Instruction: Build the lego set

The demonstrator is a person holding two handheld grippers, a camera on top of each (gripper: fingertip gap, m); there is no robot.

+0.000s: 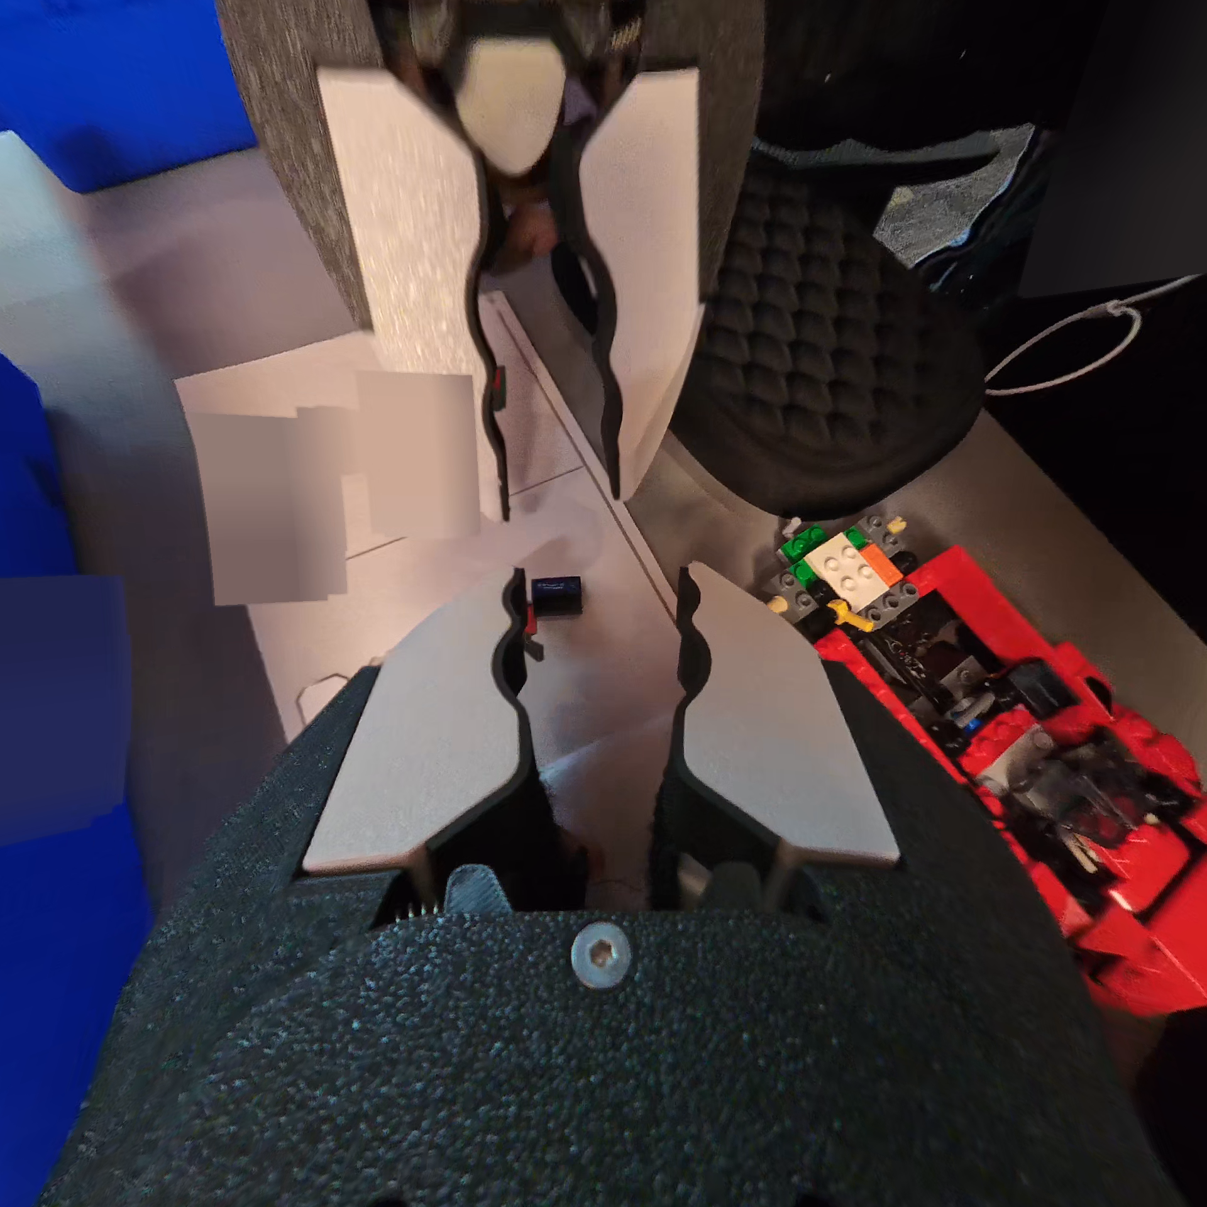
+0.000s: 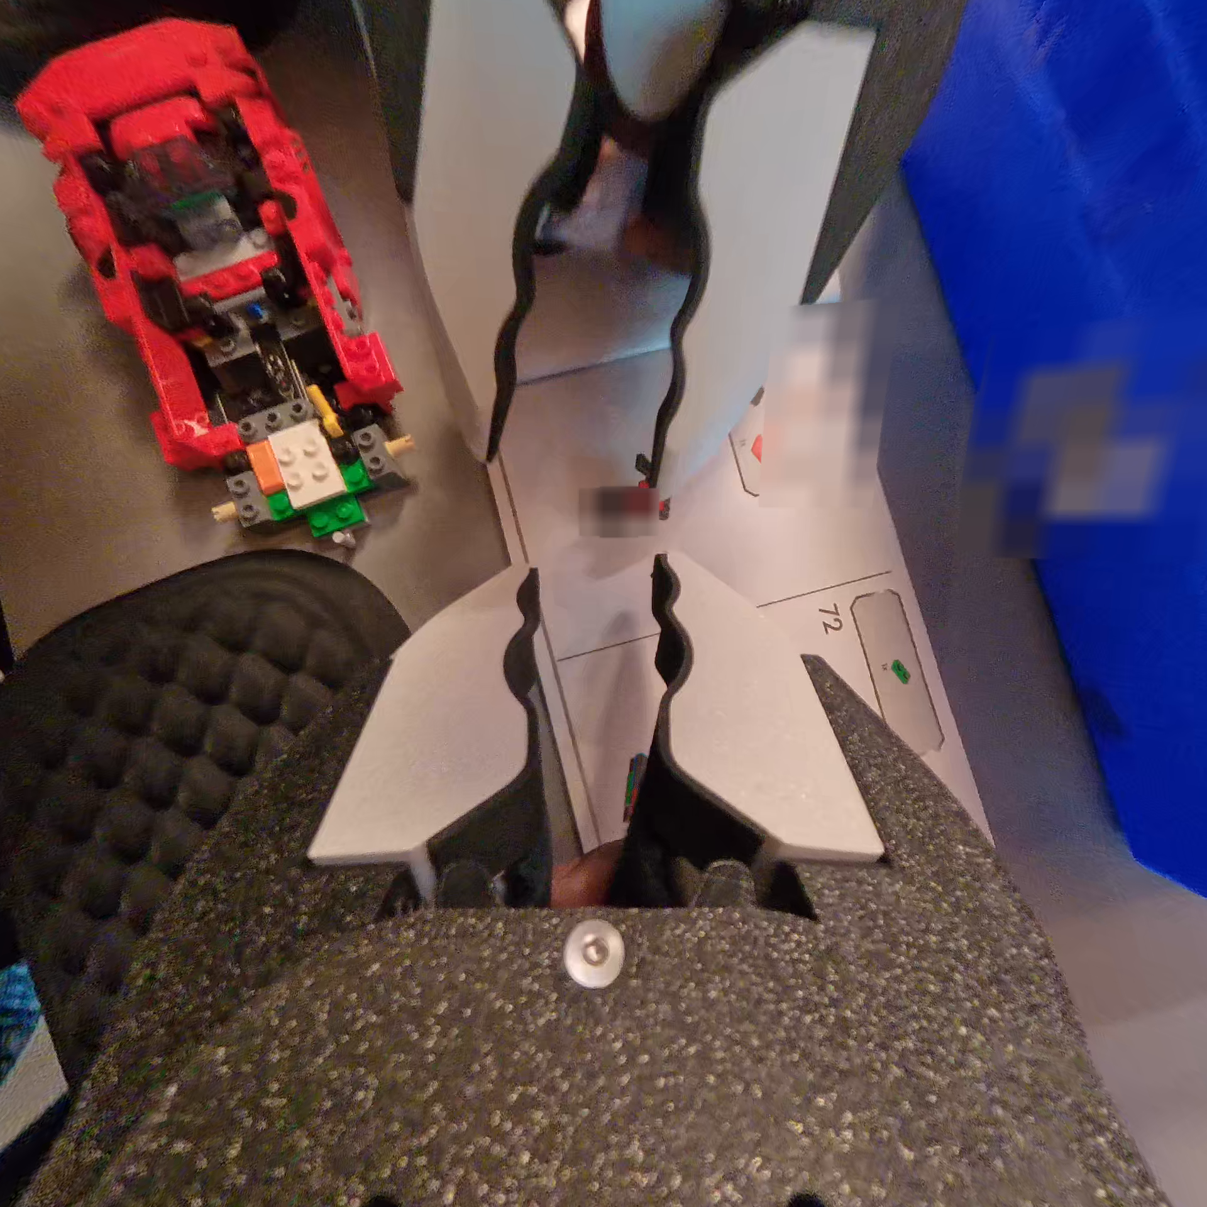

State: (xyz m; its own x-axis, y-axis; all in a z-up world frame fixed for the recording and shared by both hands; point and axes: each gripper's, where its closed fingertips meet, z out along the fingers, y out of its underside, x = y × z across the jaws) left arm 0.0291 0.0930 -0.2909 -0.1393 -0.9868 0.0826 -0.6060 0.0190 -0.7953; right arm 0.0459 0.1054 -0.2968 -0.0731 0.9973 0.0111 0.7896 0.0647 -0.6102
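Observation:
A partly built red Lego car lies on the grey table, its front end of white, orange and green bricks toward the grippers; it also shows in the right wrist view. A small dark blue piece lies on the open instruction booklet, between the two grippers' tips. My left gripper is open, its tips just short of that piece, with a tiny red and black bit by its left fingertip. My right gripper is open and empty, facing the left one tip to tip.
A black bumpy cushion lies beside the car's front, also in the right wrist view. A blue bag stands on the booklet's far side. A white cable runs behind the cushion. Only a small space, under 4 cm, lies between the two pairs of fingers.

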